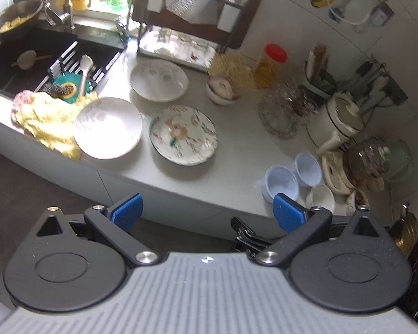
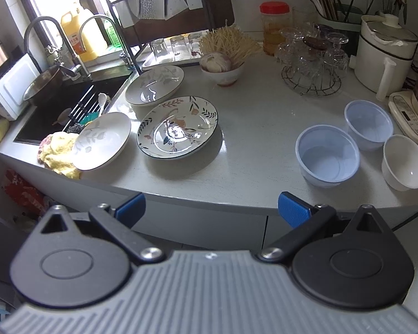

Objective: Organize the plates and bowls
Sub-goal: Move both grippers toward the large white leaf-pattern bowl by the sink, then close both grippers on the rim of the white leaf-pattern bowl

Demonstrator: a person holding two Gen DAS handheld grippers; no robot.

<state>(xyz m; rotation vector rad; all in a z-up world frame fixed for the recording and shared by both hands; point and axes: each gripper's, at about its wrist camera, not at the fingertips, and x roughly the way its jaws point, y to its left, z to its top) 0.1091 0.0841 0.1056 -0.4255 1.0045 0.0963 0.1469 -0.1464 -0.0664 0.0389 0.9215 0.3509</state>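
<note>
Three plates lie on the grey counter [image 2: 253,139]: a white one [image 2: 101,142] resting partly on a yellow cloth, a flower-patterned one [image 2: 178,126] in the middle, and a leaf-patterned one [image 2: 154,83] behind. The same plates show in the left wrist view: white [image 1: 107,126], flowered [image 1: 184,135], rear [image 1: 158,79]. Two pale blue bowls [image 2: 327,158] [image 2: 369,123] and a white bowl [image 2: 405,161] stand at the right. My left gripper [image 1: 207,213] and right gripper [image 2: 211,208] are both open and empty, held off the counter's front edge.
A black sink [image 2: 67,105] with a rack and scrubbers is at the left, a yellow cloth [image 2: 60,154] at its corner. A dish rack [image 2: 164,14], a bowl with garlic [image 2: 223,66], a glass stand [image 2: 310,55], a white kettle [image 2: 384,53] line the back.
</note>
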